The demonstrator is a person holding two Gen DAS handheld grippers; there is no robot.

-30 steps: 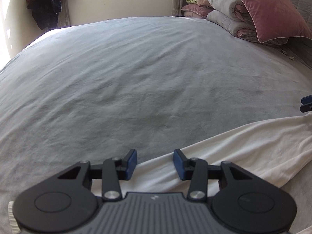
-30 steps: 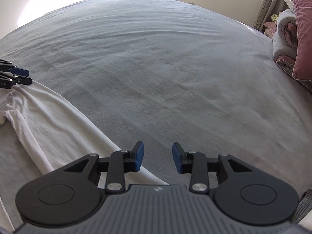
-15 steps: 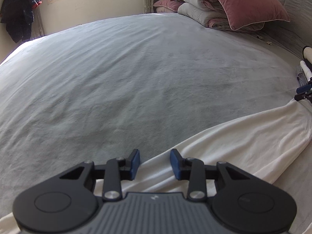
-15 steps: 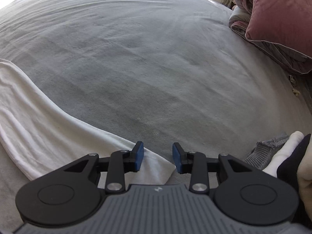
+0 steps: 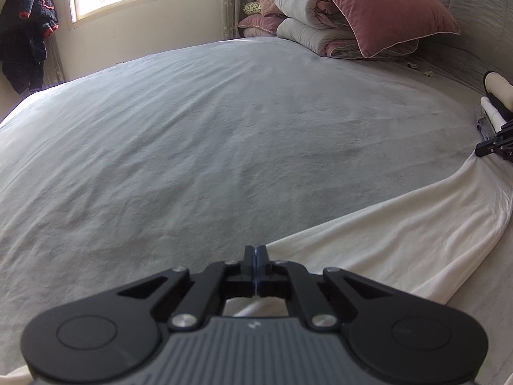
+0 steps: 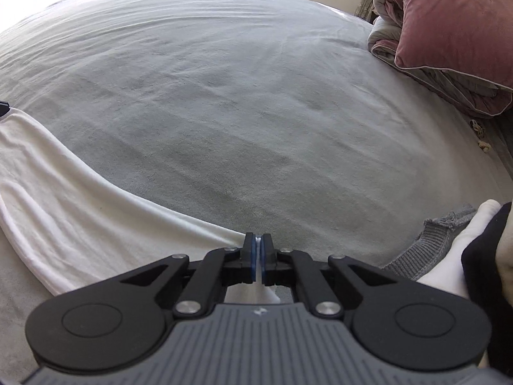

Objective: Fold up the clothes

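A long white garment (image 5: 400, 234) lies stretched along the near side of the grey bed (image 5: 224, 128). My left gripper (image 5: 256, 252) is at its left end, jaws closing flat together on the cloth's edge, and white fabric shows beneath the fingers. In the right wrist view the same white garment (image 6: 80, 211) runs off to the left. My right gripper (image 6: 258, 240) pinches its right end, jaws closing, with a sliver of white between the blue pads. Each gripper shows in the other's view at the frame edge: the right gripper (image 5: 490, 149), the left gripper (image 6: 3, 107).
A small pile with a grey knit (image 6: 433, 243) and white and dark pieces lies right of my right gripper. Pink pillows (image 5: 378, 9) and a folded duvet (image 5: 307, 16) are stacked at the head of the bed. A dark jacket (image 5: 25, 32) hangs by the window.
Both grippers slid apart along the garment to its ends, then their jaws went from open to shut on the cloth. The garment now lies pulled out straighter between them.
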